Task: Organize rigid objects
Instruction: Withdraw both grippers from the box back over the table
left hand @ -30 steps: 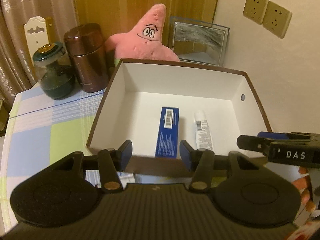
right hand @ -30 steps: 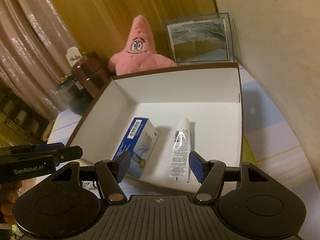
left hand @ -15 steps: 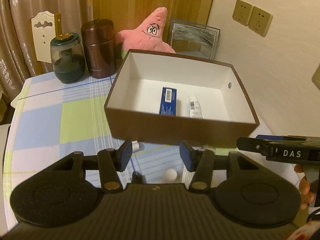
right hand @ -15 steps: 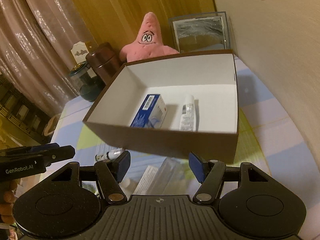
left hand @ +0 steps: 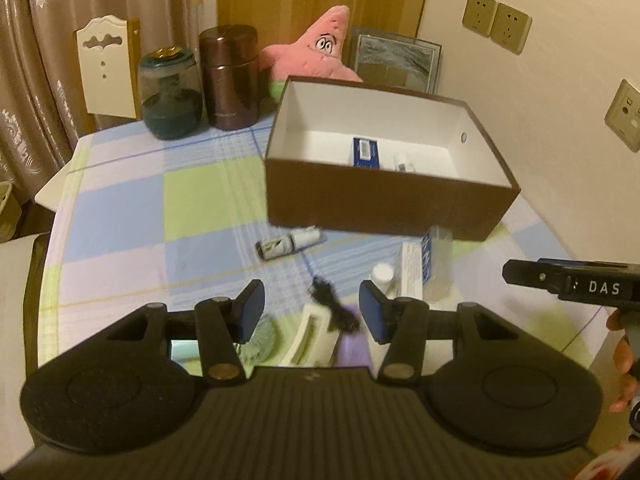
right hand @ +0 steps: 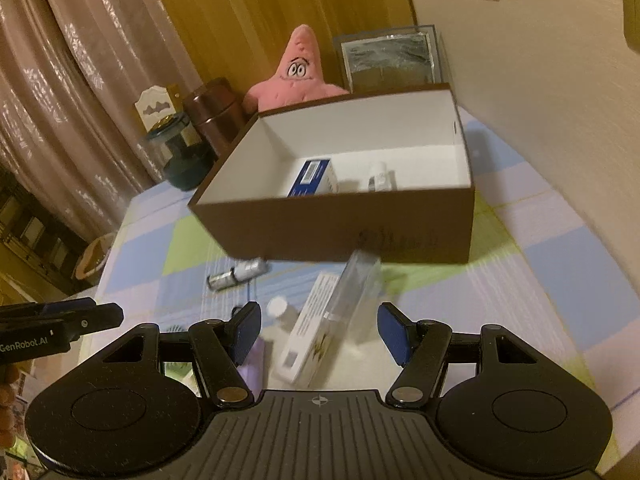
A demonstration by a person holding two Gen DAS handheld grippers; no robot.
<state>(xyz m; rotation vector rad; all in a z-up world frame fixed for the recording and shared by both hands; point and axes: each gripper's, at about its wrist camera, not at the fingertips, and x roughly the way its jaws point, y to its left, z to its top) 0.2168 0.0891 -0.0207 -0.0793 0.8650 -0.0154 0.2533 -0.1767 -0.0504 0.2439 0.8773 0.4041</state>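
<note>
Brown box (left hand: 384,204), white inside, stands open on the checked desk (left hand: 120,208); it holds a blue carton (right hand: 310,178) and a small white tube (right hand: 378,178). In front lie a small bottle (left hand: 286,242), a white-capped bottle (right hand: 278,308) and a white carton (right hand: 310,330).

"DAS" on right tongs (left hand: 576,286) — "GenRobot.AI" on left tongs (right hand: 60,326)

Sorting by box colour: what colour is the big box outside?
Brown box, white inside; clearest in right wrist view.
</note>
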